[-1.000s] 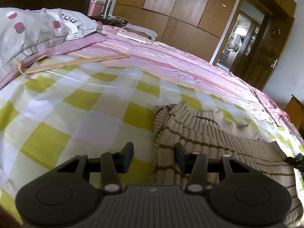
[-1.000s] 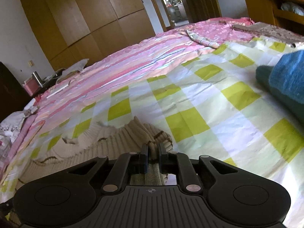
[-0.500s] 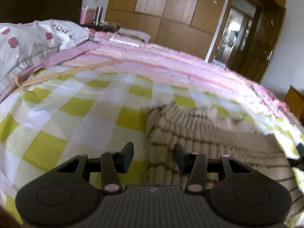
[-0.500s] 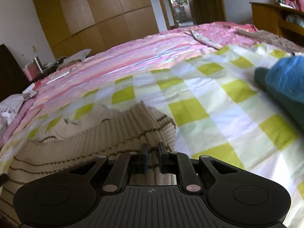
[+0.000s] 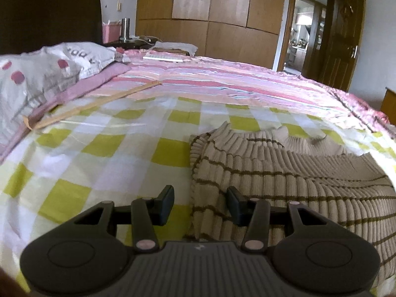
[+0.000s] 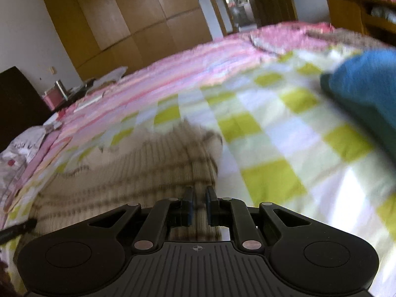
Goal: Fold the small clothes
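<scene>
- A beige ribbed sweater point(image 5: 284, 170) with thin brown stripes is being shown lying on a yellow-and-white checked sheet point(image 5: 104, 158) spread over the bed.
- In the left wrist view, the sweater is being seen to the right of centre, its left edge running down between the fingers of the left gripper point(image 5: 199, 204).
- The left gripper's jaws are being held about half apart; the left finger is standing over bare sheet, the right finger over the knit. No pad is being pressed on the cloth, and nothing is being gripped.
- In the right wrist view, which is being blurred by motion, the sweater point(image 6: 138, 173) is being seen at lower left, its right edge reaching the right gripper point(image 6: 198, 204).
- The right gripper's jaws are being held nearly together, only a narrow gap being left. Striped knit is being seen in that gap and under the fingers; the edge of the sweater is being pinched there.
- A blue garment point(image 6: 366, 86) is being seen on the sheet at the right, well apart from the sweater.
- A pink striped cover point(image 5: 222, 84) is being seen beyond the checked sheet.
- A grey pillow point(image 5: 42, 74) with red spots is being seen at the left.
- Wooden wardrobes point(image 5: 222, 12) are being seen behind the bed.
</scene>
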A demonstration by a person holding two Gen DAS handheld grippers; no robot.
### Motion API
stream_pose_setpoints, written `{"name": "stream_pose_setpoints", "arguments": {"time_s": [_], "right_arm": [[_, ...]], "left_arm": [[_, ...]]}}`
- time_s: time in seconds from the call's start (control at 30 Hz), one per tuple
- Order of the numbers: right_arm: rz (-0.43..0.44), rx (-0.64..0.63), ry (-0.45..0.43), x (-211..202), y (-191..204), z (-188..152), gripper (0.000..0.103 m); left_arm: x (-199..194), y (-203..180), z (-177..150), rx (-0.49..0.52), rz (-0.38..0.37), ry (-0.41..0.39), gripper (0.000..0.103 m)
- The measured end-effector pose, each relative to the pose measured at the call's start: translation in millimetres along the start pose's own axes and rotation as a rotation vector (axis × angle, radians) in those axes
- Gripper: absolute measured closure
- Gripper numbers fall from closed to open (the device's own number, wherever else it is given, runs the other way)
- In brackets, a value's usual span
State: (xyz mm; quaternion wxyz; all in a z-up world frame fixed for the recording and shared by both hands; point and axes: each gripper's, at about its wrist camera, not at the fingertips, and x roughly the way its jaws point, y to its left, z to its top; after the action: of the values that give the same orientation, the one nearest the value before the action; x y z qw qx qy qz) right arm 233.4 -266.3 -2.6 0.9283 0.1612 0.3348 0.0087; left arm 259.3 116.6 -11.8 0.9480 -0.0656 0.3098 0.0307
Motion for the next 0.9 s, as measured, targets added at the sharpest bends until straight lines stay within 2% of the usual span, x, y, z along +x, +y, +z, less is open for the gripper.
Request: {"name": "stream_pose_setpoints", "arguments": {"time_s": [0.2,0.33,0.5,0.7,0.9], "right_arm": [[0.055,0.023,-0.020,-11,-14,-9,0.089],[0.090,0.061,-0.015,-16,-27,-8,0.089],[0.134,0.131,-0.019,-22,-42,-1,0.089],[0.137,0.154,0.014,-22,-54,2,0.089],[0.142,0.165,0.029,-23,-61,3,0.089]], "left_arm": [[-15,-18,1,0.042,0.043,-0.002,0.051],[-28,-37,3,0.083,0.041,-0.013,0.051],[-51,-80,-7,0.180,-0.018,-0.038,0.051],[-64,-143,-35,0.324,-0.134,-0.017,0.051],[-70,-189,-56,0.437,-0.202,0.005,0.051]]}}
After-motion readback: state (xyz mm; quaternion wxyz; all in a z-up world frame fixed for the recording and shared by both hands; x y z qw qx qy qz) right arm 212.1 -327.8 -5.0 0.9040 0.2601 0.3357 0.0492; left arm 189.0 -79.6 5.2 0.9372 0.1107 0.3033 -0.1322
